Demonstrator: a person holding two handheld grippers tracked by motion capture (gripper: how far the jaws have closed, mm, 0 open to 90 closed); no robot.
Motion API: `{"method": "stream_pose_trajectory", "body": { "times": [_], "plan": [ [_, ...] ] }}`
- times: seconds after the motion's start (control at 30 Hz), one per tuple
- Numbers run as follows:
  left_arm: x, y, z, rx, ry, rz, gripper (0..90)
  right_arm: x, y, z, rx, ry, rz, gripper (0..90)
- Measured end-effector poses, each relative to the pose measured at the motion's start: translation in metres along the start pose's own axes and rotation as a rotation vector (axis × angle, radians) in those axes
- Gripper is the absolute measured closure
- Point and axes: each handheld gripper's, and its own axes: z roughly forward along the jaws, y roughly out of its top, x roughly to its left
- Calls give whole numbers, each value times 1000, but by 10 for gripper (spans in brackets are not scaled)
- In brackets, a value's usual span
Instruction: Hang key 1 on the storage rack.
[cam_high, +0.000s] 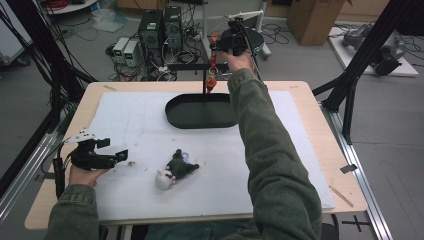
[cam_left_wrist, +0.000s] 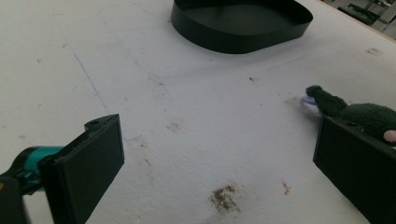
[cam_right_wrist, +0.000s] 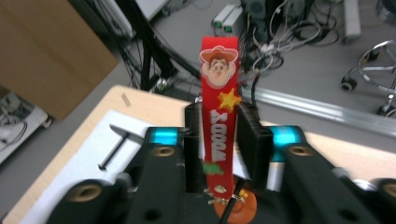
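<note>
A: At the far edge of the tabletop (cam_high: 320, 165), the right hand-held gripper (cam_high: 216, 54) is clenched on a red strap keychain (cam_right_wrist: 218, 116). In the right gripper view the jaws pinch the strap on both flat sides, cartoon cowboy charm at the top, orange pendant (cam_right_wrist: 236, 207) and metal ring hanging below. The strap sits by the black stand (cam_high: 205, 75) behind the black oval tray (cam_high: 200, 111).

B: Left side?

A: The left hand-held gripper (cam_high: 121, 155) is released, jaws wide apart, resting low over the white mat (cam_high: 140, 125) with nothing between them. The dark plush toy (cam_high: 175, 169) lies just beside it, near the right jaw in the left gripper view.

B: Risks from here?

A: Judgement only. First, slip: the strap is thin and glossy and the grip is on its middle, so a sideways tug could slide it through the pads. Second, snagging: I cannot tell whether the ring is on the stand's crossbar or free of it. If it catches while the hand pulls, the light stand may tip toward the tray.

B: Anything else?

A: The pendant swings freely below the jaws. A quick move could set it swinging against the post, or let it miss the tray on release. The stretched right sleeve (cam_high: 270, 150) passes over the tray's edge and could nudge it.
</note>
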Motion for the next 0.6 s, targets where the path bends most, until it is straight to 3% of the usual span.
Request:
{"method": "stream_pose_trajectory", "body": {
  "times": [0.1, 0.13, 0.2, 0.27, 0.3, 0.6],
  "plan": [
    [-1, 0, 0, -2, 2, 6, 23, 2, -5, -1, 16, -23, -77, 213],
    [-1, 0, 1, -4, 4, 11, 23, 3, -6, -3, 17, -21, -91, 194],
    [-2, 0, 0, -3, 5, 19, 23, 1, -9, -5, 18, 38, -90, 112],
    [-2, 0, 1, -2, 4, 14, 23, 1, -13, -9, 11, 61, -104, 92],
    [-2, 0, 1, 3, 5, 18, 23, 2, -15, -9, 12, 65, -113, 17],
    [-3, 0, 1, 6, 7, 17, 23, 12, -29, -27, 28, 93, -179, 6]
  ]
}}
